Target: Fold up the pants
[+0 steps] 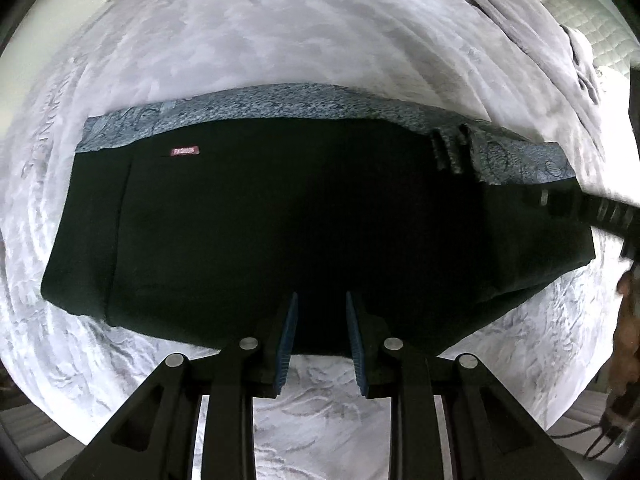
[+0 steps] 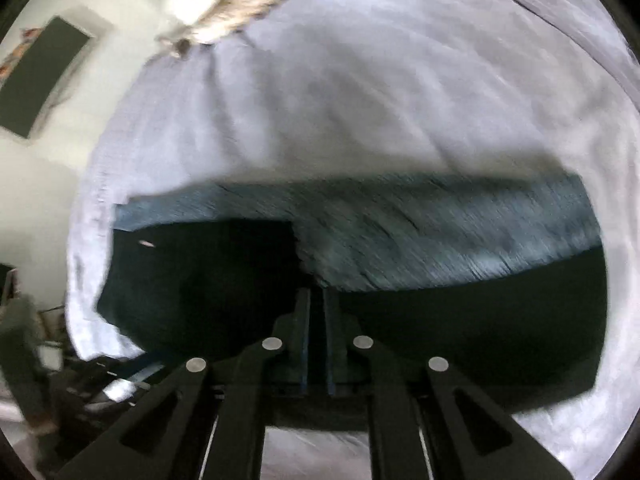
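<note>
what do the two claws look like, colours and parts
Both are matte black. The left claw has two flat fingers with ribbed blue pads, carried on angled black link bars with cut-out slots and round silver pins. The right claw is built the same: blue-edged pads, black bars, silver pins.

The black pants point(image 1: 280, 220) lie flat on the pale grey bedspread point(image 1: 280, 48), folded into a wide dark block; a blue-grey patterned inner band runs along the far edge, with a small red label near its left end
</note>
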The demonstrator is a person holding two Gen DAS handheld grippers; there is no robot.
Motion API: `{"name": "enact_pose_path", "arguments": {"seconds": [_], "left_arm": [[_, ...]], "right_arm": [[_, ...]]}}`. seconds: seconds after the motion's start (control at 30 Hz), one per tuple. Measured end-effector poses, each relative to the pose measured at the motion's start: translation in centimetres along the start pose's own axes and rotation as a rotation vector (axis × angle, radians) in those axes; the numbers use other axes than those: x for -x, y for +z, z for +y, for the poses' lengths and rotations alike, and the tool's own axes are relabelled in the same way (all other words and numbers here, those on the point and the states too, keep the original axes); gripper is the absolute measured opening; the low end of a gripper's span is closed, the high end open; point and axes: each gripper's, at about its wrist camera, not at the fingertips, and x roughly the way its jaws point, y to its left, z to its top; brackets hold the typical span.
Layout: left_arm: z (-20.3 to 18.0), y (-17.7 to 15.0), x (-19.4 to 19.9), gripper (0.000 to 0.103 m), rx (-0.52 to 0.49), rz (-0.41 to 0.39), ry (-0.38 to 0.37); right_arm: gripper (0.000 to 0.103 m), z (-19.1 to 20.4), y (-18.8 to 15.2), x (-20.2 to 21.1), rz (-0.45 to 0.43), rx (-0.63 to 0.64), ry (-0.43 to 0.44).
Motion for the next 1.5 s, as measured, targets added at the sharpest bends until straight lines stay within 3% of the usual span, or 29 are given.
{"name": "enact_pose_path", "arguments": {"seconds": [0.07, 0.17, 0.2, 0.23, 0.27, 0.3, 0.63, 0.77, 0.8, 0.83, 1.0, 1.07, 1.5], "left_arm": [[0.2, -0.2, 0.0, 0.026, 0.001, 0.011, 0.009], [0.6, -0.6, 0.1, 0.027, 0.006, 0.021, 0.022], [1.2, -1.3, 0.5, 0.042, 0.005, 0.019, 0.023], [1.4, -1.5, 0.6, 0.07, 0.012, 0.018, 0.031], [1.5, -1.7, 0.7, 0.079, 0.021, 0.01, 0.038], [2.0, -2.3, 1.2, 0.081, 0.023, 0.002, 0.041], [4.1, -3.8, 1.2, 0.081, 0.039, 0.06, 0.044], [5.7, -4.5, 1.4, 0.082, 0.067, 0.07, 0.04], [5.9, -4.6, 1.5, 0.096, 0.073, 0.068, 0.041], [6.5, -4.8, 1.7, 0.103, 0.084, 0.059, 0.043], [8.2, -5.3, 2.2, 0.103, 0.112, 0.049, 0.038], [9.1, -5.6, 2.2, 0.103, 0.132, 0.056, 0.039], [18.8, -6.8, 2.1, 0.103, 0.337, 0.053, 0.062]], "right_arm": [[0.01, -1.1, -1.2, -1.8, 0.081, -0.054, -0.006], [0.013, -0.7, -2.4, -1.9, 0.05, -0.03, -0.035], [0.015, -0.5, -2.5, -1.9, 0.053, -0.03, -0.033], [0.021, -0.4, -2.5, -1.8, 0.057, -0.033, -0.025], [0.028, -0.1, -2.6, -1.7, 0.062, -0.031, -0.019], [0.031, 0.1, -2.6, -1.6, 0.064, -0.023, -0.02], [0.079, 3.5, -5.2, -1.1, 0.114, 0.064, -0.059], [0.081, 4.4, -6.4, -1.2, 0.146, 0.089, -0.064], [0.081, 4.6, -6.7, -1.2, 0.15, 0.097, -0.069], [0.082, 5.0, -6.9, -1.3, 0.15, 0.107, -0.076], [0.087, 6.4, -7.5, -1.2, 0.132, 0.154, -0.094], [0.094, 7.0, -7.5, -1.5, 0.15, 0.161, -0.089], [0.094, 9.4, -7.2, -3.0, 0.197, 0.199, -0.115]]}}
